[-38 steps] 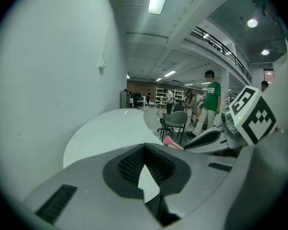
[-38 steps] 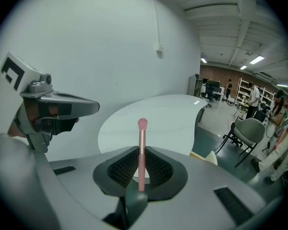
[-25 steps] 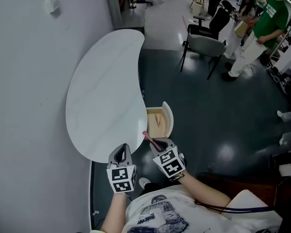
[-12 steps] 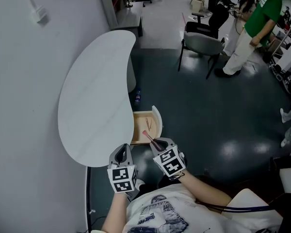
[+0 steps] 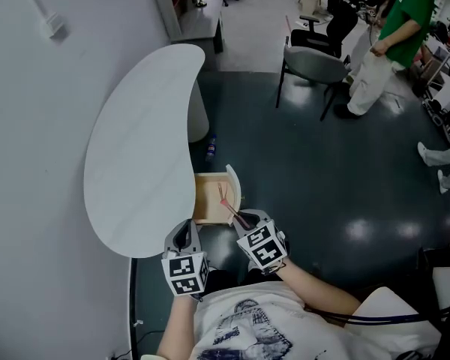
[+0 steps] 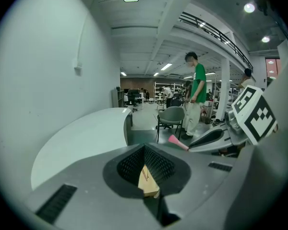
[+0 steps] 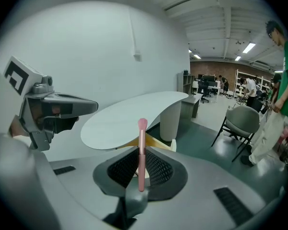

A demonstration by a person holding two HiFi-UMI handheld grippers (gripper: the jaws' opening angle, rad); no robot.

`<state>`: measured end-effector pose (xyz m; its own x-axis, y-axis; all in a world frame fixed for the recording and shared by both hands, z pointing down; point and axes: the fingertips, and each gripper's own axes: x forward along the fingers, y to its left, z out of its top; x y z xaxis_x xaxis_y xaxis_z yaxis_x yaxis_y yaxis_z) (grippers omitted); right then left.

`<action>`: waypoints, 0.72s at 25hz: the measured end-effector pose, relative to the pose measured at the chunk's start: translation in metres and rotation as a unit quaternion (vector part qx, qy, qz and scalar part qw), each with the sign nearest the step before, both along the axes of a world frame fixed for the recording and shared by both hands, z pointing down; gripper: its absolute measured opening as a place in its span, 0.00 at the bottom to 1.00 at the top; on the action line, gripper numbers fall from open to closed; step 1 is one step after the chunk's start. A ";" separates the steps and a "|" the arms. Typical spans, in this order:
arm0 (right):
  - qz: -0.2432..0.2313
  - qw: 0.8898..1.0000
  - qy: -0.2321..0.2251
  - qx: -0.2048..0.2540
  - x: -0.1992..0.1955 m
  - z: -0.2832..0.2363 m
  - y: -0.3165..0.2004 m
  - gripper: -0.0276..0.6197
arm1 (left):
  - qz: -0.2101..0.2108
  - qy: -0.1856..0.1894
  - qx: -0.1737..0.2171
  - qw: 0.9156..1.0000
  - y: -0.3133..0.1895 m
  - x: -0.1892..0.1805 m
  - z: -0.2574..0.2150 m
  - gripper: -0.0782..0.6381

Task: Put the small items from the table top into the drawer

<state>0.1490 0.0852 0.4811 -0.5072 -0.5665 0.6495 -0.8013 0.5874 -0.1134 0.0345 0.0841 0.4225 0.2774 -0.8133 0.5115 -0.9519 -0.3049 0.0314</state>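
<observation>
A pink makeup brush (image 7: pixel 142 152) is clamped in the right gripper (image 5: pixel 236 217), bristles far, over the open drawer (image 5: pixel 208 201) at the right edge of the table top (image 5: pixel 139 148), judged ready for release. The left gripper (image 5: pixel 183 235) is closed on nothing, kept near and clear

The drawer (image 5: pixel 205 205) sticks out from under the table (image 5: pixel 135 141), at its right edge; the chair (image 5: pixel 315 64) stands far behind, to the right.

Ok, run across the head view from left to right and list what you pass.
wall box → white table top → open drawer → grey chair → person in green top
</observation>
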 end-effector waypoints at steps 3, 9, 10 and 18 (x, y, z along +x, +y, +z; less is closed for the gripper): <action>0.003 1.000 -0.001 -0.010 0.005 0.006 -0.001 0.14 | -0.003 -0.003 -0.008 1.000 -0.004 -0.001 0.005 0.16; 0.011 1.000 0.001 -0.024 0.000 0.021 -0.018 0.14 | 0.008 -0.005 -0.020 1.000 -0.028 -0.004 0.018 0.16; 0.015 1.000 -0.001 -0.027 -0.001 0.024 -0.021 0.14 | 0.012 -0.005 -0.024 1.000 -0.033 -0.004 0.021 0.16; 0.058 0.997 0.002 -0.060 -0.012 0.058 -0.062 0.14 | 0.053 -0.005 -0.047 0.997 -0.088 -0.016 0.051 0.16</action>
<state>0.1366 0.0236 0.5390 -0.4395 -0.5401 0.7177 -0.8640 0.4727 -0.1734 0.0184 -0.0037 0.4735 0.3533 -0.7282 0.5873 -0.9151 -0.3993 0.0555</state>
